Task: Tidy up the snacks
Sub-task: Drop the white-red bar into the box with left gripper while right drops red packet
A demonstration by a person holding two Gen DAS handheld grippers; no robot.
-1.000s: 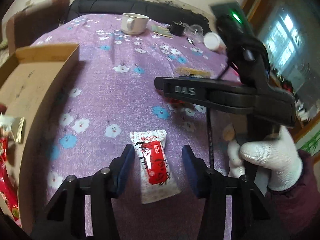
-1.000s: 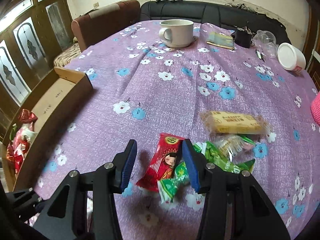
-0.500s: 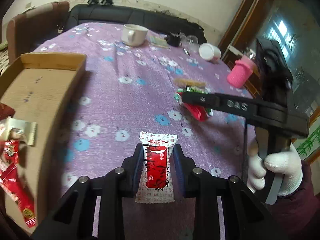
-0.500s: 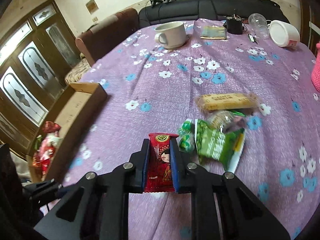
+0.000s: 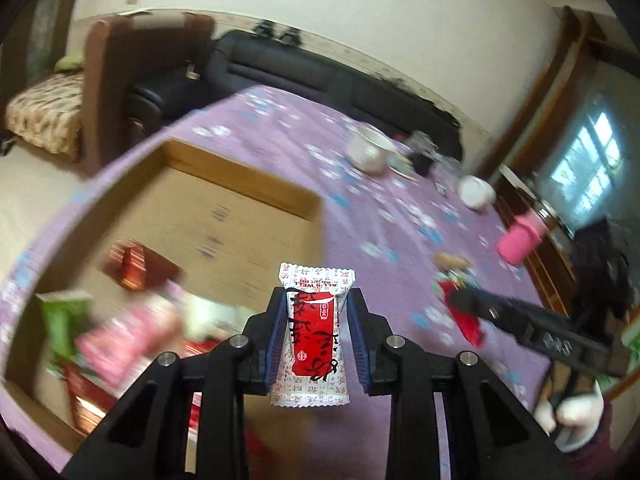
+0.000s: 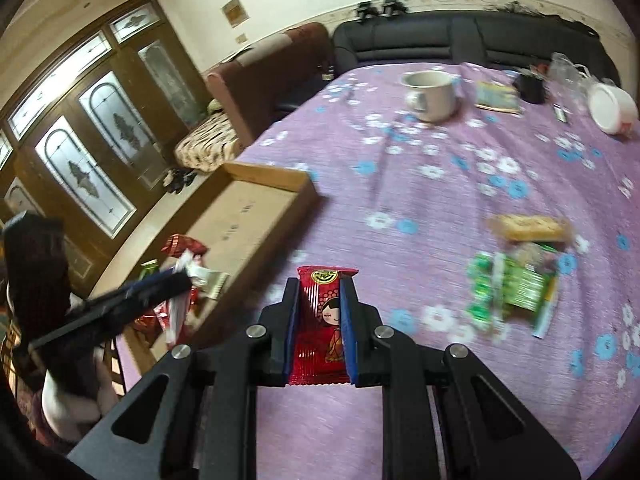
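Observation:
My left gripper (image 5: 317,300) is shut on a white packet with a red label (image 5: 314,320), held in the air above the near end of an open cardboard box (image 5: 240,216). Several snack packets (image 5: 120,328) lie blurred in that box. My right gripper (image 6: 320,288) is shut on a red packet with a cartoon girl (image 6: 326,312), lifted above the purple flowered tablecloth (image 6: 400,184). The right wrist view shows the box (image 6: 256,208) to the left, with the left gripper (image 6: 176,280) over it. Green packets (image 6: 516,280) and a biscuit bar (image 6: 528,228) lie on the cloth to the right.
A white mug (image 6: 430,94), a booklet (image 6: 498,98), a dark small object (image 6: 530,88) and a white tub (image 6: 612,108) stand at the far side. A pink cup (image 5: 520,240) stands near the right edge. A black sofa (image 6: 460,44) and a brown armchair (image 6: 272,80) lie beyond.
Both grippers closed on their packets and lifted them off the cloth. The left one swung left over the box; the right one rose and turned toward the box.

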